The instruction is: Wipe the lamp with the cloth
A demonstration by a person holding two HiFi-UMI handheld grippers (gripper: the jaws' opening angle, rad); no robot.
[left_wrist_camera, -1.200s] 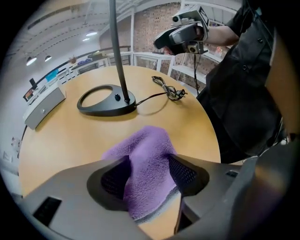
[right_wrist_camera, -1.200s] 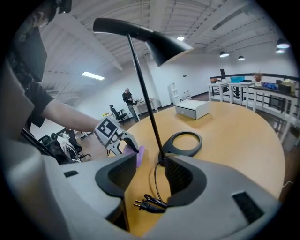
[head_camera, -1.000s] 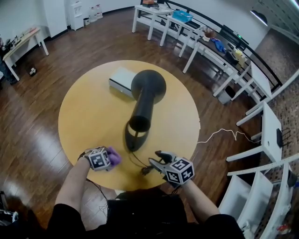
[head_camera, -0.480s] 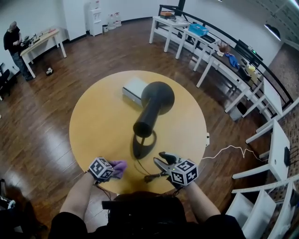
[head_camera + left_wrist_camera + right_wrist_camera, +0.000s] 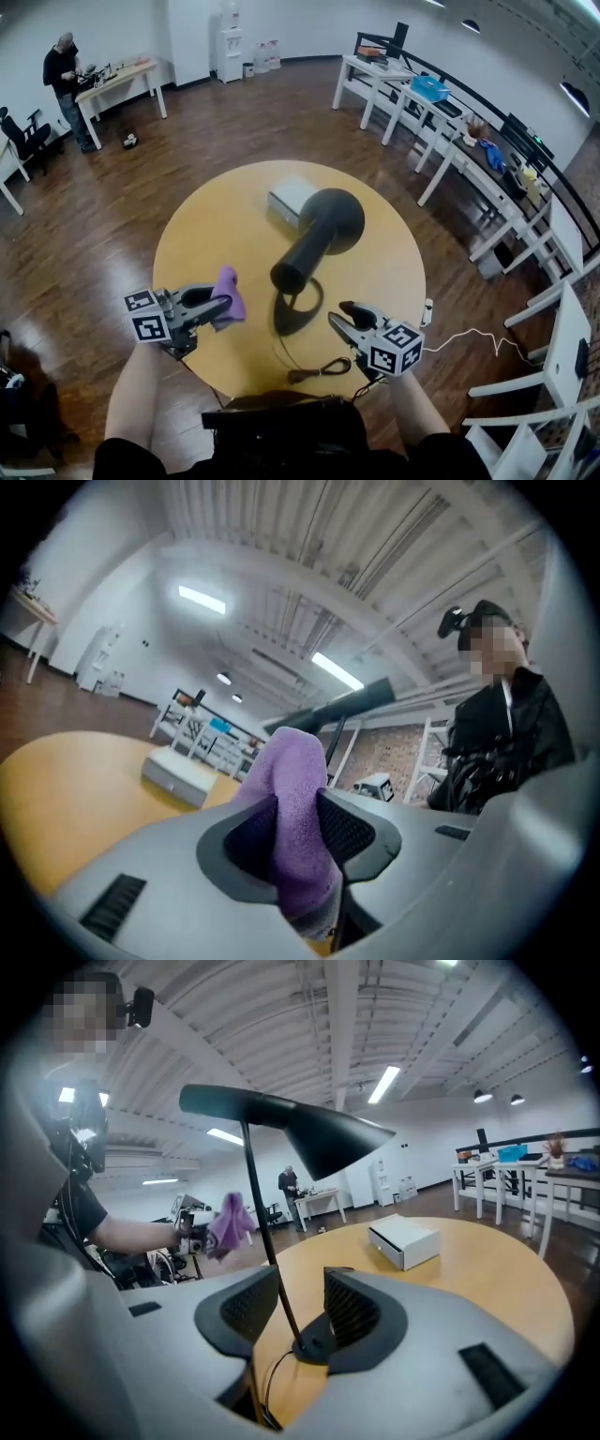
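A round yellow desk (image 5: 206,244) sits on dark wood flooring, and the black lamp (image 5: 314,239) stands near its middle, beside a white box (image 5: 289,199). The left tool (image 5: 214,305), above the near-left edge, has just been closing and now clenches the purple cloth (image 5: 228,293), which pokes up between its jaws. The right tool (image 5: 345,316) has just narrowed a little, yet it stays released, aimed at the lamp's base with nothing between its jaws.

Person in black short-sleeved top (image 5: 281,445), black camera (image 5: 141,1005) mounted on the head. The left claw (image 5: 212,306) and right claw (image 5: 349,317) are smooth grey shells with black ribbed pads (image 5: 349,1309), each carrying a white cube (image 5: 397,347) printed with black square markers.
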